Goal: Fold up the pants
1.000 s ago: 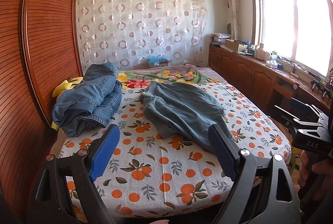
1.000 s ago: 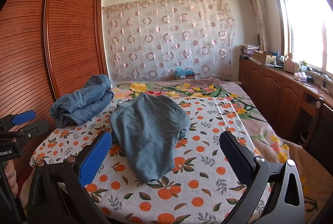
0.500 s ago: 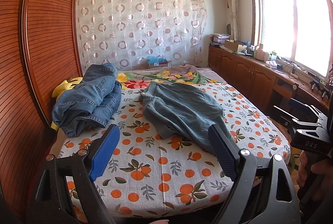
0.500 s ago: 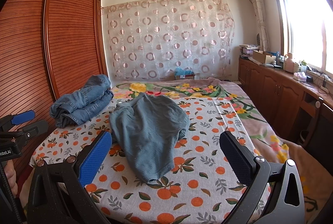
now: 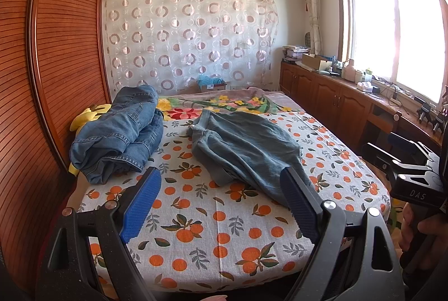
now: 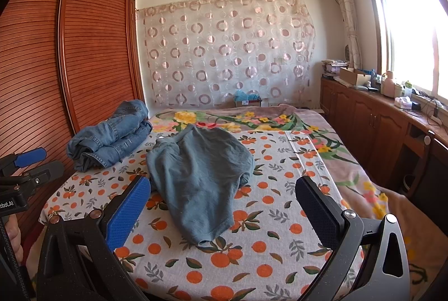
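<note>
Grey-blue pants [image 5: 246, 147] lie crumpled and roughly flat in the middle of the bed, waistband at the far end; they also show in the right wrist view [image 6: 198, 175]. My left gripper [image 5: 221, 205] is open and empty, above the bed's near edge, short of the pants. My right gripper [image 6: 224, 211] is open and empty, near the pants' near end. Each gripper shows at the side of the other's view: the right one [image 5: 406, 161] and the left one [image 6: 25, 172].
A pile of blue jeans [image 5: 120, 133] lies at the bed's far left, also in the right wrist view [image 6: 112, 135]. The bed has an orange-print sheet [image 5: 224, 231]. A wooden wardrobe [image 5: 42, 77] stands at left; cabinets [image 5: 336, 102] under the window at right.
Almost nothing: both grippers stay open and hold their place above the bed's near edge, with only a slight drift. The pants have not moved.
</note>
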The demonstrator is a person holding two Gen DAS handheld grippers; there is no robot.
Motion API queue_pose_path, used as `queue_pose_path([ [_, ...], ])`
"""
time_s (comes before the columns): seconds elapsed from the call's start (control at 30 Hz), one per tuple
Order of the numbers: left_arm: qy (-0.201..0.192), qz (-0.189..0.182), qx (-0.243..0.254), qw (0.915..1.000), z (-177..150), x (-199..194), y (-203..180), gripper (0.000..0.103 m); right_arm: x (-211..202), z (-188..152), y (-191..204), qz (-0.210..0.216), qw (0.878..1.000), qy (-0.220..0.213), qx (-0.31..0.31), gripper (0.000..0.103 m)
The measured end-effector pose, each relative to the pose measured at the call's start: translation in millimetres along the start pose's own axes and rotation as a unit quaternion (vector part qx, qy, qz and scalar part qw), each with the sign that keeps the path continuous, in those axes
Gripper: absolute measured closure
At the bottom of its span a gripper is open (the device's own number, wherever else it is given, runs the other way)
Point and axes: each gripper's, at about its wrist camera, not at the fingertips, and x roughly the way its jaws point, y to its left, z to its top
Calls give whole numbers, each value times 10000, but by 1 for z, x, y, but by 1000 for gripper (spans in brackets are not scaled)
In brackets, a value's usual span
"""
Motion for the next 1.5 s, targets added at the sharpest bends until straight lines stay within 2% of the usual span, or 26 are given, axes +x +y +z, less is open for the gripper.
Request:
queue_pose_path([
  [0.97,14,-19,3,10000,12,-5,-19,15,1,0,-1,-8,10000,3,-5,0],
  [1.1,119,-27,-14,9999,13,-6,-17,15,3,-1,-2,34,10000,81,-12,0],
  [1.23,300,27,-16,9995,4,10,-8,15,11,-4,-8,69,9997,235,-14,0],
  [1.33,466,-68,-121,9988,-5,23,1,15,15,-5,-9,94,9994,334,-48,0],
  [1.5,665,-144,-139,9976,-20,43,13,15,28,-8,-10,258,9978,597,-86,10],
])
